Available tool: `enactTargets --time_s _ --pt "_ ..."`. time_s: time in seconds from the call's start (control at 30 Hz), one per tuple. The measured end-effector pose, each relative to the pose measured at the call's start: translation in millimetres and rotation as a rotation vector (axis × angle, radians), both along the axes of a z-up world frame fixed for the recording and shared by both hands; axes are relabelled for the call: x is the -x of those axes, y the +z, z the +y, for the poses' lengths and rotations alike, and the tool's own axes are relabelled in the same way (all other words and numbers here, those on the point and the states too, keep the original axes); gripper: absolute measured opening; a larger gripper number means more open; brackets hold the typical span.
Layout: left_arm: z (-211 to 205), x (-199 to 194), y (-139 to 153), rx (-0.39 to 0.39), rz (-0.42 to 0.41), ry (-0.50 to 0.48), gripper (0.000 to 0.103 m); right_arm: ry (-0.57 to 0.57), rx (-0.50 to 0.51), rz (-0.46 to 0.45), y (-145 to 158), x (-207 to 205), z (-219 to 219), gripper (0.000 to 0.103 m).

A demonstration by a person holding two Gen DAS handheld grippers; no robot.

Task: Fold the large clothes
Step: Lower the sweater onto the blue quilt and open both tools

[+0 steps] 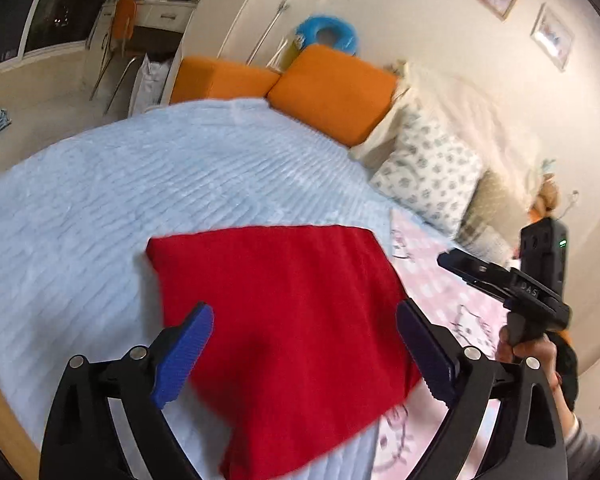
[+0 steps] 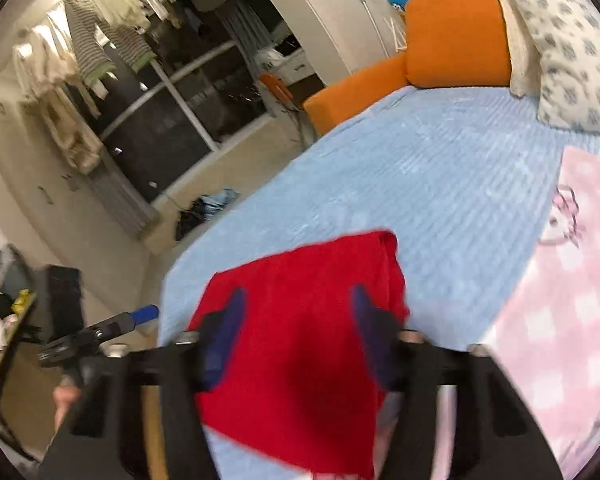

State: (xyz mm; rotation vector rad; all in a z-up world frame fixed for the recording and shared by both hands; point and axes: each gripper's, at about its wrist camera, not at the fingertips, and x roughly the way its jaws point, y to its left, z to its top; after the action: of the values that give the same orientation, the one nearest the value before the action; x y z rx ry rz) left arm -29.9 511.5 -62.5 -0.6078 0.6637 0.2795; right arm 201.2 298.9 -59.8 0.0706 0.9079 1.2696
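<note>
A red garment lies folded into a compact block on the light blue bedspread. My left gripper is open above it, its blue fingers apart on either side, holding nothing. The right gripper shows at the right edge of the left wrist view. In the right wrist view the red garment lies under my right gripper, which is open and empty, its fingers blurred. The left gripper's blue fingertip shows at the left.
Orange cushions and patterned pillows line the bed's far side by the wall. A pink cartoon-print blanket lies to the right of the garment. Clothes hang on a rack past the bed's left edge, and a heap of fabric lies on the floor.
</note>
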Motion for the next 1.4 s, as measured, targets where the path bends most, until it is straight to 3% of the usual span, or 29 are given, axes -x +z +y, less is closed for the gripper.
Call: enactTargets --time_s 0.13,0.23,0.3,0.37,0.47,0.67,0.77,0.83,0.9,1.07,1.27,1.33,1.4 --pt "27.0 -41.3 -27.6 0.047 0.100 0.066 0.094 -0.027 0.122 0.019 -23.2 -4.8 62.0 0.026" --pt "42.5 -52.8 -54.3 0.068 0.159 0.097 0.094 -0.075 0.215 -0.014 -48.9 -12.6 79.3 0.022" --pt "48.9 -55.9 -70.6 0.056 0.189 0.089 0.094 -0.115 0.257 0.000 -66.7 -23.0 85.8 0.001" --pt "49.7 -63.3 -79.7 -0.011 0.228 0.073 0.094 -0.132 0.300 0.007 -85.8 -28.4 88.9 0.001" --pt "50.3 -64.1 -79.3 -0.021 0.242 0.075 0.094 -0.131 0.295 -0.023 -88.1 -23.0 84.7 0.004" --pt "17.7 -11.2 -38.7 -0.024 0.135 0.095 0.094 -0.088 0.164 -0.058 -43.6 11.3 38.2 0.007" --pt "-8.9 11.7 -37.8 -0.022 0.110 0.065 0.094 -0.052 0.154 -0.085 -36.6 36.2 8.8 0.007" --pt "-23.3 17.3 -47.9 -0.010 0.112 0.039 0.094 -0.040 0.169 -0.082 -43.6 46.3 -3.3 0.007" --pt "-31.4 14.0 -60.7 -0.057 0.158 0.037 0.094 -0.048 0.209 -0.093 -56.9 52.8 -10.1 0.007" --pt "-29.5 3.3 -78.3 -0.052 0.182 0.017 0.100 -0.058 0.275 -0.018 -98.2 46.3 -5.6 0.005" --pt "-38.4 -1.1 -84.2 -0.110 0.231 0.041 0.100 -0.052 0.325 -0.149 -93.5 62.0 5.2 0.005" --pt "-48.9 1.0 -78.1 -0.147 0.263 0.063 0.100 -0.056 0.326 -0.192 -86.8 70.3 -0.3 0.020" --pt "-60.7 6.7 -70.1 -0.184 0.268 0.089 0.100 -0.055 0.300 -0.213 -76.8 80.9 -8.5 0.071"
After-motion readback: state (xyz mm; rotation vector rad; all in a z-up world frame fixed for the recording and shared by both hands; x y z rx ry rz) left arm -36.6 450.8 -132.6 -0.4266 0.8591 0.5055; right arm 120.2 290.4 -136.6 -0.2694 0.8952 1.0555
